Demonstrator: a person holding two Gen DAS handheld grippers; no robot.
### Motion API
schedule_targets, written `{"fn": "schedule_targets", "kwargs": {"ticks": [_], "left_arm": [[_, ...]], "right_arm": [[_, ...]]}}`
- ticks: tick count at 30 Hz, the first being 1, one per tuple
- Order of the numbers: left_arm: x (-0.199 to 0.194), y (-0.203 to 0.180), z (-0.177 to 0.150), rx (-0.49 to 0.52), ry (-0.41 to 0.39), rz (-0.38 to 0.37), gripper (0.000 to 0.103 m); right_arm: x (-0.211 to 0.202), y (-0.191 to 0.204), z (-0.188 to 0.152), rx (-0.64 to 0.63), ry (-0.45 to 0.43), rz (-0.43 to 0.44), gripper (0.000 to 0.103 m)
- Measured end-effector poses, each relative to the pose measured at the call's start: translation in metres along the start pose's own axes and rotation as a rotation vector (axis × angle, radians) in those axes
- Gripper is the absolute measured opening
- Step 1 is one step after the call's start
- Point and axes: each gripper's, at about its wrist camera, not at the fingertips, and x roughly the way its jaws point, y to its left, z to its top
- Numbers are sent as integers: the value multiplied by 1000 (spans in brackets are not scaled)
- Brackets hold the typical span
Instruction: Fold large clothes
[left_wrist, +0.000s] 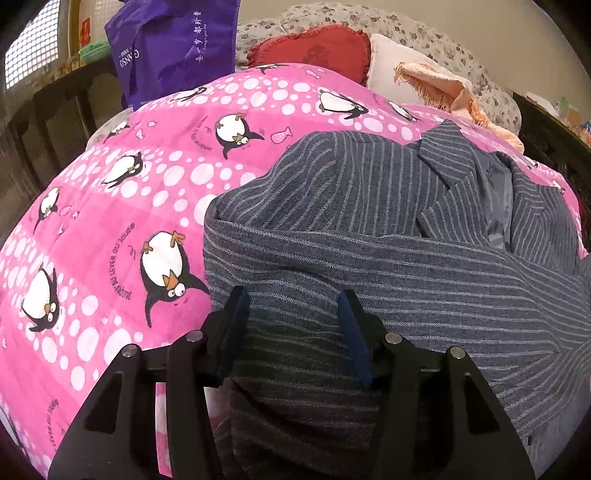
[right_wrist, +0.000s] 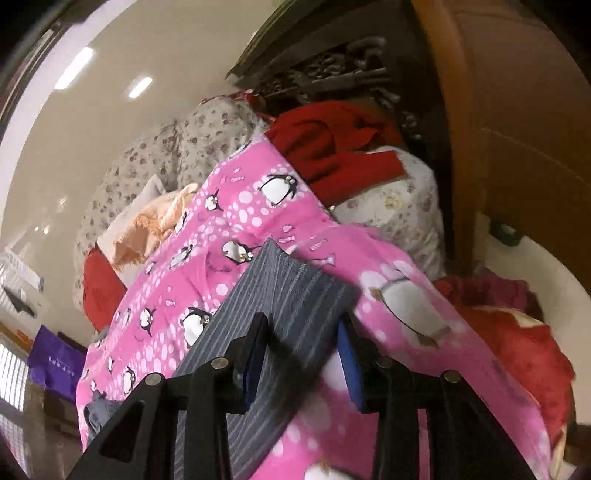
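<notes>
A grey pinstriped suit jacket (left_wrist: 369, 229) lies on a pink penguin quilt (left_wrist: 129, 192), a sleeve folded across its body and the collar at the far right. My left gripper (left_wrist: 293, 299) is open just above the folded sleeve and holds nothing. In the right wrist view my right gripper (right_wrist: 301, 325) is open, and a flat striped part of the jacket (right_wrist: 288, 291) passes between its fingers, over the same quilt (right_wrist: 236, 229). I cannot tell whether the fingers touch the cloth.
A red heart cushion (left_wrist: 314, 48), a white pillow (left_wrist: 399, 62), a peach towel (left_wrist: 443, 92) and a floral duvet (left_wrist: 424, 33) lie at the bed's head. A purple bag (left_wrist: 173, 48) hangs at the left. Red clothes (right_wrist: 332, 147) and a dark carved headboard (right_wrist: 332, 62) are at the right.
</notes>
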Motion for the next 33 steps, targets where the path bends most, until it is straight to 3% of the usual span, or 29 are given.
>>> {"fn": "schedule_targets", "kwargs": {"ticks": [3,5,7,12,16,20,27,33], "left_arm": [[1,-1,1,0,0,0,51],[1,-1,1,5,0,7,52],[1,-3,1,11,-1,18,52],[1,-7,1,28,-6,54,54],[-2,-12,1,46,-18,112,54],[-23,-5,1,66,-39,211,53],[-80,59,-18,111,-138,588,57],[-91,133,-57,13,-73,649,57]], "right_arm": [[11,3,4,-25,-14,-17,35],[12,10,5,-64,-20,-80,15],[8,17,3,-104,-28,-87,8],[-37,64,-7,-217,-117,-65,7],[-74,123,-23,-287,-155,41,7],[-105,200,-52,-359,-165,174,7],[-112,335,-119,-506,-91,355,7],[-81,445,-206,-584,50,463,7]]}}
